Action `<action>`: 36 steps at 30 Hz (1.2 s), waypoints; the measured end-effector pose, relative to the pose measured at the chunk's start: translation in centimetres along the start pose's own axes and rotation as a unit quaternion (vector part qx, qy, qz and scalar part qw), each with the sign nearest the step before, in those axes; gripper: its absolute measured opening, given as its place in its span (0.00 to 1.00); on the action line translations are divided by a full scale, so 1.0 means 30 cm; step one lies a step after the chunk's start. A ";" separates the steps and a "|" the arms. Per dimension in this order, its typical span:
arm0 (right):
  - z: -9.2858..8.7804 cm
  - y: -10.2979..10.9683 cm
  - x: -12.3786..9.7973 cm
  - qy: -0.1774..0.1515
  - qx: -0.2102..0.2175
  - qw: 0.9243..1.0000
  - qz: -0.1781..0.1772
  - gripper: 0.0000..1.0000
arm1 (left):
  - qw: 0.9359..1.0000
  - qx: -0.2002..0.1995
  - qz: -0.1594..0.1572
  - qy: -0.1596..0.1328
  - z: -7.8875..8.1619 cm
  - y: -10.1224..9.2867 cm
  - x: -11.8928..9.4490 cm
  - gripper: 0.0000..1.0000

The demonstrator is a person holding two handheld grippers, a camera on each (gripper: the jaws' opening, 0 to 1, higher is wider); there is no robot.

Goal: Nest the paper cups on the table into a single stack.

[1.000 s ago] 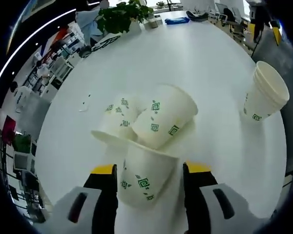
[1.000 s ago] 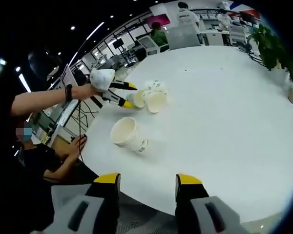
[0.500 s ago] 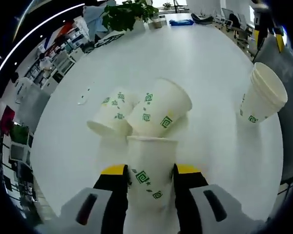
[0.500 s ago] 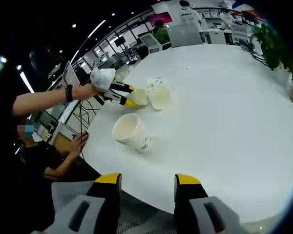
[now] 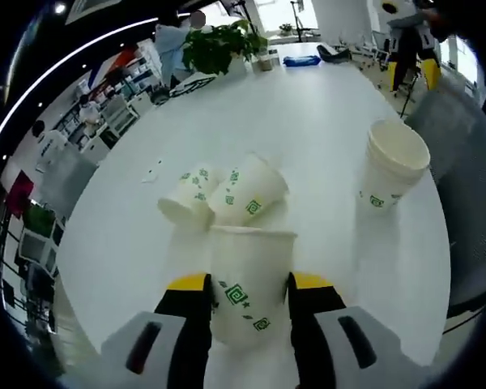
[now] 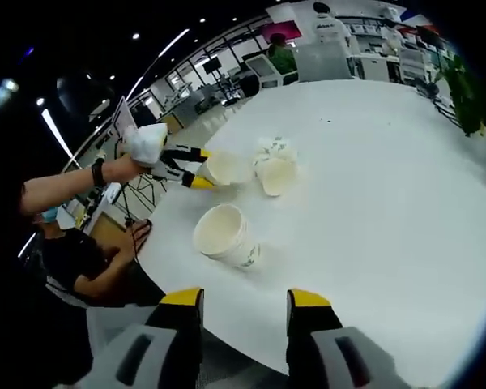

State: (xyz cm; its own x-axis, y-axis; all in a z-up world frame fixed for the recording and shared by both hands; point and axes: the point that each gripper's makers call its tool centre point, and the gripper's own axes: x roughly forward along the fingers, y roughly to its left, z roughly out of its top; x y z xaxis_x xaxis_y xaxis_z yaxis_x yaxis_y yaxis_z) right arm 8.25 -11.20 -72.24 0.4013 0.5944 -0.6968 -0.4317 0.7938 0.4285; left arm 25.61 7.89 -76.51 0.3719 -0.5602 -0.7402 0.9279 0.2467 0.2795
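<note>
Two loose cups, one held cup, one stack

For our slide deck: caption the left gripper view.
Left gripper clamps a paper cup; a cup stack stands nearby.

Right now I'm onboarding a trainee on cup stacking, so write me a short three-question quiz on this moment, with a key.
1. True or false: the left gripper is shut on a paper cup.
2. How many cups lie on their sides just beyond the held cup in the left gripper view? A) one B) two C) four
3. Fill in: the right gripper hangs open, with its jaws past the edge of the white ____.

Key
1. True: the jaws press both sides of the cup.
2. B: two tipped cups lie together, while a nested stack stands upright apart from them.
3. Table: the jaws hold nothing.
</note>
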 end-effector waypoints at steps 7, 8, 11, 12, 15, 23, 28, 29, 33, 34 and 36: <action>0.105 -0.016 0.008 -0.016 -0.008 1.000 0.008 0.36 | 0.998 0.029 0.002 -0.054 0.175 -0.060 -0.100 0.36; 0.124 -0.017 0.010 -0.017 -0.013 1.000 0.008 0.36 | 0.997 0.031 -0.001 -0.065 0.205 -0.071 -0.109 0.36; 0.166 -0.011 0.010 -0.020 -0.022 1.000 0.010 0.35 | 0.996 0.038 -0.007 -0.084 0.270 -0.092 -0.127 0.36; 0.181 -0.010 0.010 -0.022 -0.025 0.999 0.009 0.35 | 0.995 0.039 -0.010 -0.089 0.289 -0.099 -0.131 0.36; 0.232 0.005 0.005 -0.032 -0.030 0.999 0.011 0.35 | 0.993 0.039 -0.020 -0.112 0.363 -0.132 -0.150 0.36; 0.311 0.035 0.023 -0.048 -0.039 0.998 0.019 0.34 | 0.986 0.054 -0.050 -0.148 0.490 -0.231 -0.182 0.37; 0.328 0.045 0.022 -0.049 -0.046 0.997 0.025 0.33 | 0.983 0.065 -0.062 -0.163 0.549 -0.280 -0.200 0.38; 0.329 0.046 0.019 -0.049 -0.044 0.997 0.027 0.32 | 0.982 0.068 -0.067 -0.164 0.558 -0.296 -0.203 0.38; 0.330 0.057 0.006 -0.052 -0.041 0.997 0.032 0.25 | 0.980 0.083 -0.077 -0.166 0.574 -0.350 -0.209 0.38; 0.328 0.058 0.007 -0.052 -0.042 0.997 0.033 0.24 | 0.979 0.086 -0.079 -0.166 0.575 -0.359 -0.209 0.38; 0.325 0.058 0.010 -0.048 -0.045 0.997 0.034 0.22 | 0.979 0.087 -0.082 -0.167 0.580 -0.371 -0.212 0.38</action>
State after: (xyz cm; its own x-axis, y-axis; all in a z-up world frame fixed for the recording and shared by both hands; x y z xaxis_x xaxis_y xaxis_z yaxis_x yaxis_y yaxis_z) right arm 15.49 -8.39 -66.10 0.4428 0.6599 -0.6070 -0.5297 0.7387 0.4167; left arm 13.37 -5.07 -64.28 0.1781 -0.8158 -0.5502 0.9554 0.0094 0.2953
